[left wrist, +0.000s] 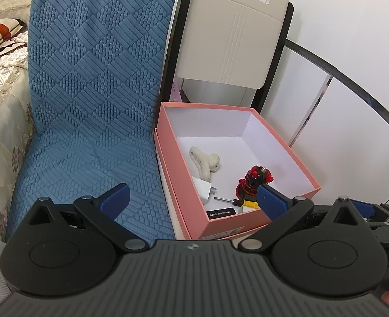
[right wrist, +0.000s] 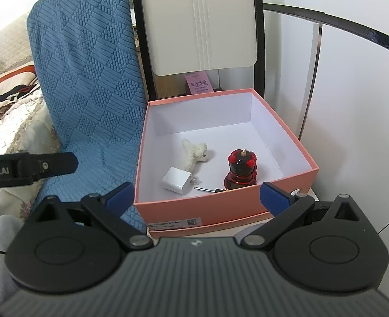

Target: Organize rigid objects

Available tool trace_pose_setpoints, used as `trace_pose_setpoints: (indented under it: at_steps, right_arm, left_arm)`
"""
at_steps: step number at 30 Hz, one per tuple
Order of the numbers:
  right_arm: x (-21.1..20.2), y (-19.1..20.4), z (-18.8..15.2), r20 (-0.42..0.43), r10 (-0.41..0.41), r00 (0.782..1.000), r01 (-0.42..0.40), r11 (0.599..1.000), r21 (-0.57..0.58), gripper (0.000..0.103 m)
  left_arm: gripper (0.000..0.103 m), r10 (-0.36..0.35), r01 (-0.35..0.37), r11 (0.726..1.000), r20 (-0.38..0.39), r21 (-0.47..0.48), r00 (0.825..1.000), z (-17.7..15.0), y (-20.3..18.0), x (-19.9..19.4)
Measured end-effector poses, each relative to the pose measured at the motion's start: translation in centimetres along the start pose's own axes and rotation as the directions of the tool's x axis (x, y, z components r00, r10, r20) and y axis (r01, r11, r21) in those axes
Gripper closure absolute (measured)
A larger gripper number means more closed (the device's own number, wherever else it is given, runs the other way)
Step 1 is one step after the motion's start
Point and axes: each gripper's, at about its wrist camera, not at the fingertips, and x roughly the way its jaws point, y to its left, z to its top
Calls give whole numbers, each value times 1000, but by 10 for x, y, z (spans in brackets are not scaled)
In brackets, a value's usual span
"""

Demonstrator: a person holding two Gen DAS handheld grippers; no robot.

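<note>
Right wrist view: both grippers, right (right wrist: 197, 194) and left (left wrist: 191, 198), spread wide, empty (pink box (right wrist: 289, 185) ahead).

I see only the screwdriver (right wrist: 207, 189) tip past the pink box (right wrist: 220, 208) wall; the black card's (left wrist: 220, 213) print is too small to read.

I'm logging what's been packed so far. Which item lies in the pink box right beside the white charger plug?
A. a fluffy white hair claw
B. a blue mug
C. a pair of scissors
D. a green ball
A: the fluffy white hair claw lies just behind the white charger plug on the floor of the pink box.
</note>
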Motion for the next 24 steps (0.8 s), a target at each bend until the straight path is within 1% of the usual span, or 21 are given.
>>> trace_pose_setpoints:
  at_steps: [24]
  right_arm:
    - [-4,2,3,11,9,1000,-8,1000,-12,0]
  left_arm:
    - [0,-10,10,1000,15,3,1000,2,-2,-7]
